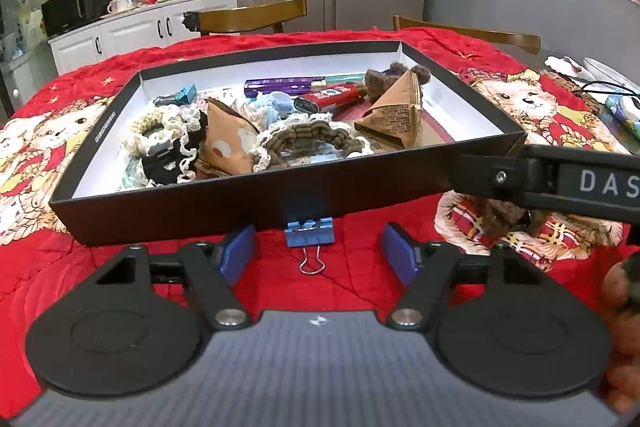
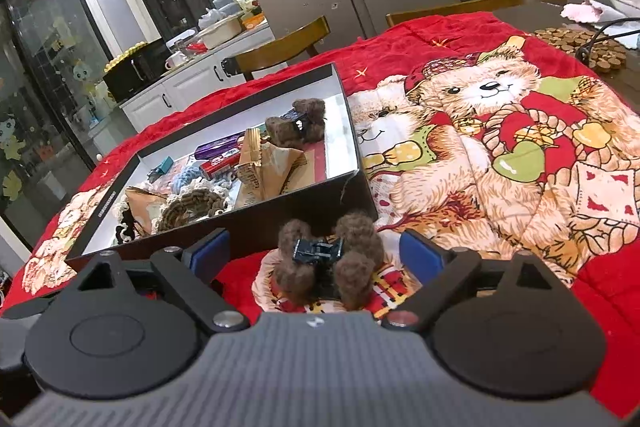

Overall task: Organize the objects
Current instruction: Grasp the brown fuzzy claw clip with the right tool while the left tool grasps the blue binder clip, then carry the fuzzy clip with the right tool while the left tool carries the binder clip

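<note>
A black shallow box (image 1: 192, 215) on the red bear blanket holds scrunchies, brown paper packets, a red lighter and a brown fuzzy hair claw (image 1: 394, 77). A blue binder clip (image 1: 310, 231) lies on the blanket just in front of the box, between the fingers of my open left gripper (image 1: 318, 253). In the right wrist view a second brown fuzzy hair claw (image 2: 328, 263) lies on the blanket by the box's near right corner (image 2: 362, 187), between the fingers of my open right gripper (image 2: 316, 253). The right gripper's body also shows in the left wrist view (image 1: 560, 179).
Two wooden chairs (image 1: 252, 15) stand behind the table. A cork trivet (image 2: 580, 47), a cable and cloths lie at the table's far right. A kitchen counter (image 1: 140, 15) with a microwave stands at the left, and a fridge behind.
</note>
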A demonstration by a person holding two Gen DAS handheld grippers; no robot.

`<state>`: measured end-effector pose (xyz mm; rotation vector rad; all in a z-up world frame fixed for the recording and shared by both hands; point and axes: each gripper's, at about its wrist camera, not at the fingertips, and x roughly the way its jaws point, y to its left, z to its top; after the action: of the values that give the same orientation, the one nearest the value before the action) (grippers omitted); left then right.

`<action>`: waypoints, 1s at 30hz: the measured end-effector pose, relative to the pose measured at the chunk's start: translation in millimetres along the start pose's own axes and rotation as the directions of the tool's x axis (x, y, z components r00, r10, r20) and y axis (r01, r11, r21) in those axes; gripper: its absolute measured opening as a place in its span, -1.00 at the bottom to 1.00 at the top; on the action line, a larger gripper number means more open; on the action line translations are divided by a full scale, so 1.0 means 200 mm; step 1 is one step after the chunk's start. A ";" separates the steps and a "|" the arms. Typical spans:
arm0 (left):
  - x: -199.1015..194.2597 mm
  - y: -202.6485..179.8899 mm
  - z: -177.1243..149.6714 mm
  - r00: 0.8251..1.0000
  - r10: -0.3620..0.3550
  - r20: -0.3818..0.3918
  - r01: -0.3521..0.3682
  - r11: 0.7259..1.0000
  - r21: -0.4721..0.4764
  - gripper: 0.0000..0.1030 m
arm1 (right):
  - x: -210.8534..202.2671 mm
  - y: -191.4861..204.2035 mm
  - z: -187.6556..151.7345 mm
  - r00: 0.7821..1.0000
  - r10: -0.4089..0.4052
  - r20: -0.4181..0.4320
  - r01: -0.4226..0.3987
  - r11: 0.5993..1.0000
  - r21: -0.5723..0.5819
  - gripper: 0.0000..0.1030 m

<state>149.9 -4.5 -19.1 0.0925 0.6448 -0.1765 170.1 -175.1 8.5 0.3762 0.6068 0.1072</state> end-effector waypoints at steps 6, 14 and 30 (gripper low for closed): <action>-0.02 0.00 -0.01 1.000 -0.020 0.019 0.020 1.000 0.008 -0.36 | -0.01 0.04 -0.02 0.996 -0.089 0.007 0.089 0.996 -0.029 0.65; -0.02 0.04 -0.01 0.999 -0.043 0.022 0.044 0.999 -0.025 -0.41 | 0.00 0.12 -0.05 0.978 -0.206 0.021 0.207 0.968 -0.139 0.38; -0.01 0.04 -0.01 0.999 -0.048 0.021 0.049 0.998 -0.028 -0.41 | -0.02 0.14 -0.06 0.976 -0.214 0.039 0.218 0.962 -0.166 -0.07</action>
<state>148.6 3.9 -19.1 0.0478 0.6291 -0.2146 160.4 -145.8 11.6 0.1445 0.6096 -0.0542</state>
